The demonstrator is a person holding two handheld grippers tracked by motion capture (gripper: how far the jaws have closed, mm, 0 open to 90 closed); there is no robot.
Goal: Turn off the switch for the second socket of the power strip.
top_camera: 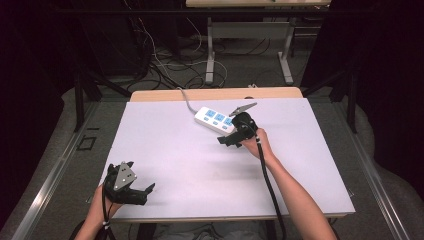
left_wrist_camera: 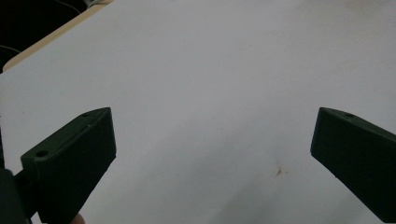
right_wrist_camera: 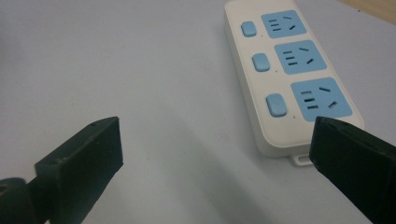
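A white power strip (top_camera: 215, 119) with three blue sockets and three blue buttons lies flat toward the far middle of the white table (top_camera: 170, 150). My right gripper (top_camera: 227, 141) hovers just on the near side of the strip's right end, open, with nothing between its jaws. In the right gripper view the power strip (right_wrist_camera: 243, 79) lies ahead and to the right, its near end beside the right jaw, and the right gripper (right_wrist_camera: 215, 149) holds only bare table. My left gripper (top_camera: 142, 180) rests at the near left corner, open and empty; in its own view the left gripper (left_wrist_camera: 212, 149) faces bare table.
The strip's grey cord (top_camera: 186, 100) runs off the far edge, where a wooden strip (top_camera: 215, 94) borders the table. A small brown mark (left_wrist_camera: 279, 171) sits on the surface between the left jaws. Beyond the table, cables and another table's legs (top_camera: 210, 55) stand on the floor.
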